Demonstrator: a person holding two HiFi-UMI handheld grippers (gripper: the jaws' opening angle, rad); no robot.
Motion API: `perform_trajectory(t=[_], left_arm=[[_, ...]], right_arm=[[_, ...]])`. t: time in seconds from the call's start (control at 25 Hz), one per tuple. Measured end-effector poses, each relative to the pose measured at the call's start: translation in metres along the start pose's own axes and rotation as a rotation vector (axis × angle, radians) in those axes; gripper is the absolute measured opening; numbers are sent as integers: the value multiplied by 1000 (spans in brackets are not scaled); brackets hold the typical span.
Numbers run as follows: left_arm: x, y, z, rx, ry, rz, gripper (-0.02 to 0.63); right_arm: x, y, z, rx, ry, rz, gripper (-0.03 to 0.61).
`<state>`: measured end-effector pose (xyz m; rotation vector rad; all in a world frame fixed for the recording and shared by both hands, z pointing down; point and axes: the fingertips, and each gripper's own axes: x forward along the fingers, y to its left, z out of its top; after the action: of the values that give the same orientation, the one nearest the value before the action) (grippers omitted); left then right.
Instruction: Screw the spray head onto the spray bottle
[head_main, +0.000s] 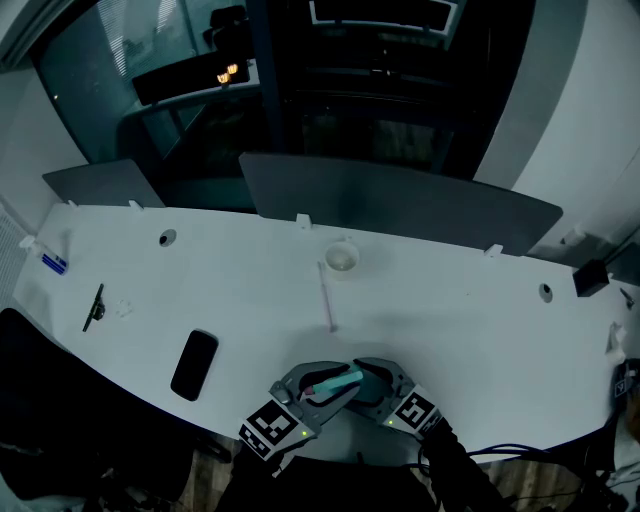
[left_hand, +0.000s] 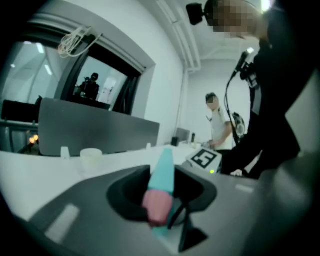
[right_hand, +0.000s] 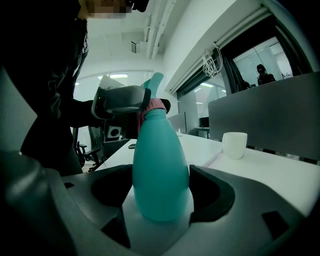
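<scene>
A teal spray bottle (right_hand: 160, 165) stands between the jaws of my right gripper (right_hand: 161, 192), which is shut on its belly. The spray head (left_hand: 160, 192), with a pink collar and a teal nozzle, sits on the bottle's neck. My left gripper (left_hand: 162, 195) is shut on the pink collar (right_hand: 156, 105). In the head view both grippers meet at the table's near edge, the left gripper (head_main: 322, 386) facing the right gripper (head_main: 374, 384), with the teal spray head (head_main: 340, 382) between them. The thread at the neck is hidden.
On the white table (head_main: 480, 320) stand a white cup (head_main: 341, 259), a thin straw-like tube (head_main: 327, 297), a black phone (head_main: 194, 364) and a small dark tool (head_main: 94, 307). Grey divider panels (head_main: 400, 205) line the far edge. A person (left_hand: 217, 125) stands in the background.
</scene>
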<state>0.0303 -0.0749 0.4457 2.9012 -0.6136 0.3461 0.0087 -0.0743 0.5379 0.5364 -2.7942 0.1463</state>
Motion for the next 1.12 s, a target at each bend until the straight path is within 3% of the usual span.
perform_trajectory(t=[0.2, 0.36, 0.48, 0.6, 0.68, 0.76, 0.96, 1.04, 1.12], left_arm=[[9, -8, -3, 200, 252, -74, 137], [14, -8, -7, 237, 391, -107, 137], [14, -10, -8, 217, 419, -143, 137], [13, -12, -6, 170, 386, -203, 137], [12, -11, -5, 140, 366, -203, 137], [13, -10, -5, 115, 350, -178, 137], [15, -4, -2, 40, 298, -57, 137], [17, -2, 0, 8, 263, 16, 137], [18, -1, 1, 1, 239, 70, 137]], right_arm=[[0, -1, -3, -10, 0, 9, 359], [1, 0, 1, -1, 8, 16, 358], [0, 2, 1, -10, 15, 58, 359], [-1, 4, -7, -30, 46, 153, 359], [-1, 4, -9, -25, 63, 159, 359], [-6, 2, -6, -26, 70, 66, 360], [-23, -3, 7, 41, 33, -332, 359], [-17, -6, 4, 51, 44, -409, 359], [-10, -6, 0, 41, 67, -404, 337]])
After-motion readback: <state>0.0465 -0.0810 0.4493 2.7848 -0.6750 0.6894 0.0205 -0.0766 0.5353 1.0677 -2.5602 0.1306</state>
